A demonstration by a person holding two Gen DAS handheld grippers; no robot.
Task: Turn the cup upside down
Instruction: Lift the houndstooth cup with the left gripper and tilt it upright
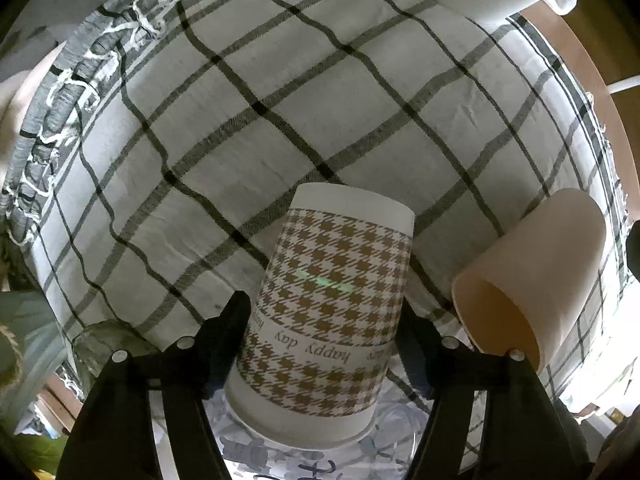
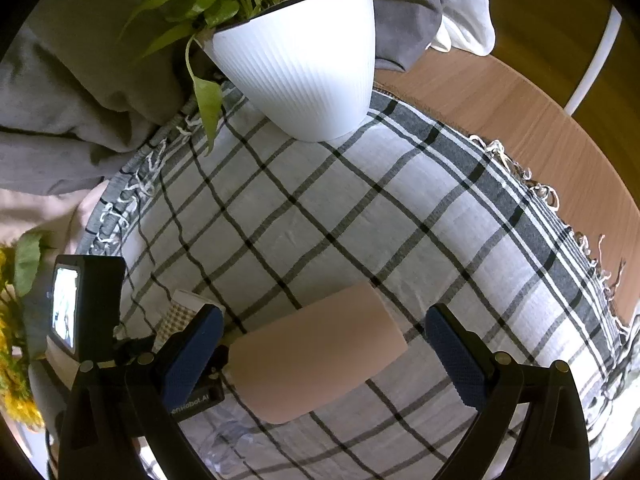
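A houndstooth paper cup [image 1: 328, 312] marked "happy day" stands between the fingers of my left gripper [image 1: 324, 320], base pointing away, rim near the camera; the fingers press its sides. A plain pink cup [image 1: 536, 280] lies on its side to the right on the checked cloth [image 1: 280, 120]. In the right wrist view the pink cup [image 2: 316, 356] lies between the open fingers of my right gripper [image 2: 324, 344], which do not touch it. The houndstooth cup [image 2: 180, 312] peeks out behind the left finger there.
A white ribbed plant pot [image 2: 304, 68] with green leaves stands at the cloth's far edge. Grey fabric [image 2: 80, 100] is piled on the left. The wooden table [image 2: 520, 120] shows on the right. Yellow flowers [image 2: 12, 360] sit at the left edge.
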